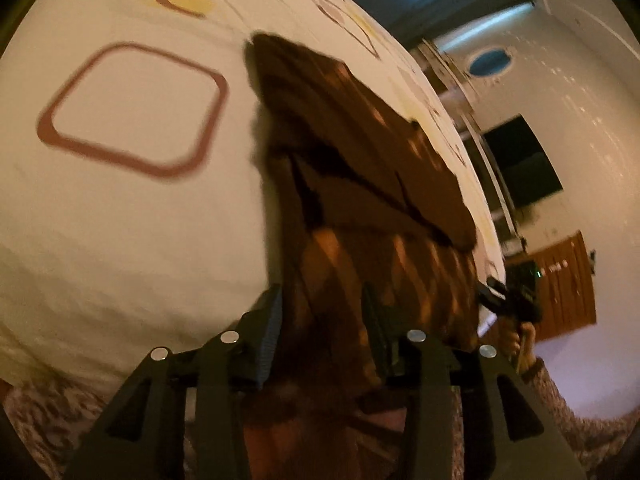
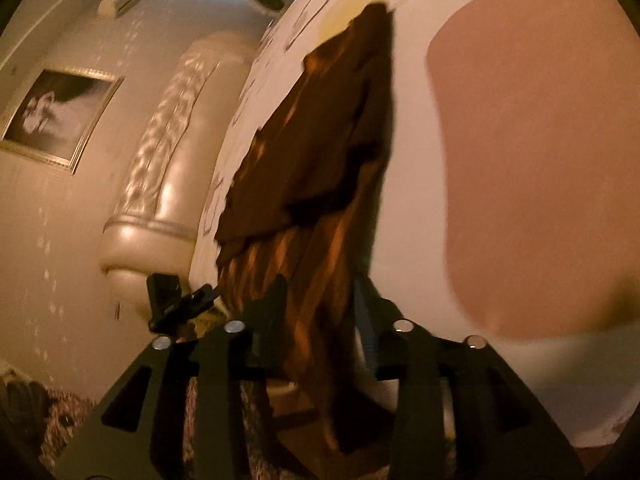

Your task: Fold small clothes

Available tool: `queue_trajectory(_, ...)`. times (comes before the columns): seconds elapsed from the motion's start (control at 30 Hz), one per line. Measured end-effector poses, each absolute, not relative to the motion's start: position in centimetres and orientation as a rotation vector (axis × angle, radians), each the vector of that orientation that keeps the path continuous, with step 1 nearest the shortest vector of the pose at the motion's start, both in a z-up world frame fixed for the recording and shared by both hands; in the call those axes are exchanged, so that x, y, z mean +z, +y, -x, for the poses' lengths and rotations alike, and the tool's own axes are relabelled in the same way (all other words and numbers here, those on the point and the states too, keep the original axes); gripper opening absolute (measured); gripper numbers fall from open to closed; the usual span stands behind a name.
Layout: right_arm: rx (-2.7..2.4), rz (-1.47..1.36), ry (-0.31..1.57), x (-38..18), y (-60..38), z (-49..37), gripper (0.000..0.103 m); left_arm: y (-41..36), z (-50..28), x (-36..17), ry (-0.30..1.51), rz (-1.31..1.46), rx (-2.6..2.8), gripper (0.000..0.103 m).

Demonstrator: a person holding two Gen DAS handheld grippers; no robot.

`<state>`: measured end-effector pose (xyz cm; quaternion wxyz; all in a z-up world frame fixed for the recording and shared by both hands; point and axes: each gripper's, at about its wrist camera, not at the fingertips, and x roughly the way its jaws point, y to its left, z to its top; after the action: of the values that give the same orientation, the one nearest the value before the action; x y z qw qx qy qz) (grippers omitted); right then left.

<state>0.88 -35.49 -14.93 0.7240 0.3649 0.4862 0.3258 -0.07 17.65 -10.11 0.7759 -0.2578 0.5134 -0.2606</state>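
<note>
A small brown garment (image 1: 360, 152) with an orange-brown pattern lies on the white bedsheet (image 1: 140, 220), its far part flat and its near edge lifted. My left gripper (image 1: 322, 312) is shut on the garment's near edge. My right gripper (image 2: 320, 304) is shut on the same garment (image 2: 320, 128) at its other near corner. The right gripper also shows in the left wrist view (image 1: 508, 300), to the right of the cloth. The left gripper shows in the right wrist view (image 2: 180, 300), to the left of the cloth.
The sheet has brown rounded-square prints (image 1: 132, 108) and a large pink patch (image 2: 532, 160). A padded headboard (image 2: 160, 184), a framed picture (image 2: 56, 116) and a wooden door (image 1: 568, 284) stand around the bed. Patterned carpet (image 1: 44, 420) lies below the bed edge.
</note>
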Motion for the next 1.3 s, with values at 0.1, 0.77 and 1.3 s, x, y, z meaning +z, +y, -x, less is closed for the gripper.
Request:
queue_trajectory(0.1, 0.764, -0.781, 1.109, -15.2, -34.3, -0.2, 0.042, 17.4, -0.3, -10.8, 1.128, 0.567, -0.567, 0.043)
queue_trajectory(0.77, 0.792, -0.56, 1.215, -15.6, -28.7, 1.7, 0.004, 16.1, -0.4, -13.0, 1.233, 0.553, -0.562, 0.003)
queue_trajectory(1.3, 0.806, -0.78, 0.886, -8.2, -31.8, -5.6, 0.003, 19.4, -9.0, -6.6, 0.963, 0.807, -0.539, 0.003)
